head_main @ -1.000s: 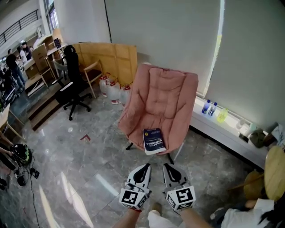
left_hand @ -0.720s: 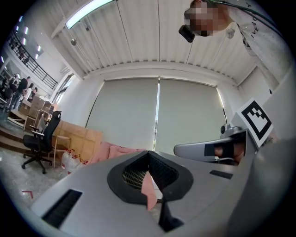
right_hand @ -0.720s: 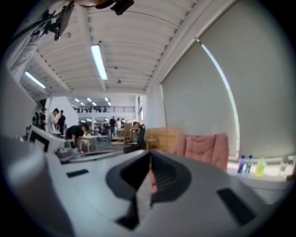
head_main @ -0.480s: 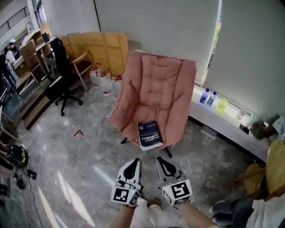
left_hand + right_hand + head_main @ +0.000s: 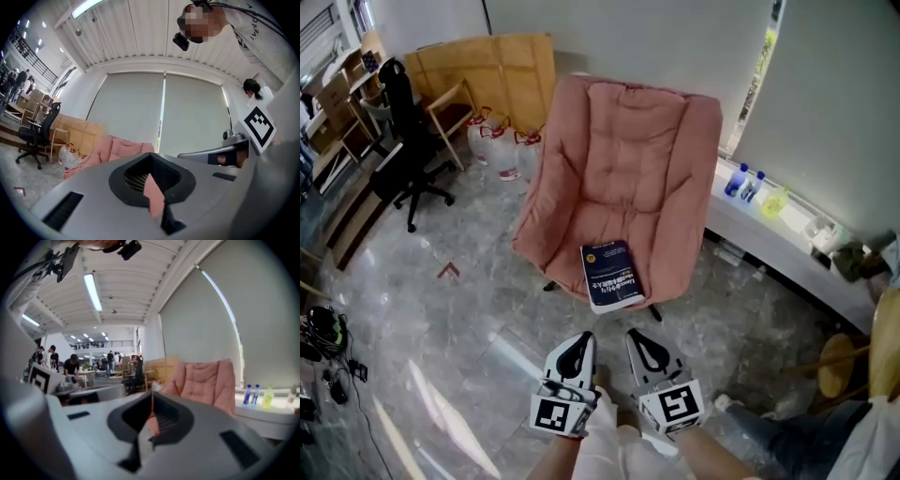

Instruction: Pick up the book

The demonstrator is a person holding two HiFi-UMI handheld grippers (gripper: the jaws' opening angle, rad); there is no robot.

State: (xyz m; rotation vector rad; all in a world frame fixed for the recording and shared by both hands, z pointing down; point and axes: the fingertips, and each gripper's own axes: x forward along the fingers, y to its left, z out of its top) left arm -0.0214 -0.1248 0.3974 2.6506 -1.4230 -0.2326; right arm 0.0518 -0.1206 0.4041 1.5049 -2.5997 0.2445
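Book (image 5: 612, 274) lies at front edge of pink chair (image 5: 619, 159) seat; L tool (image 5: 577, 341) & R tool (image 5: 639, 341) both closed, empty, side by side over open floor (image 5: 469, 309), near book.

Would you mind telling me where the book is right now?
In the head view the book lies at the front edge of the pink chair seat, near the picture's middle, left of the window ledge.
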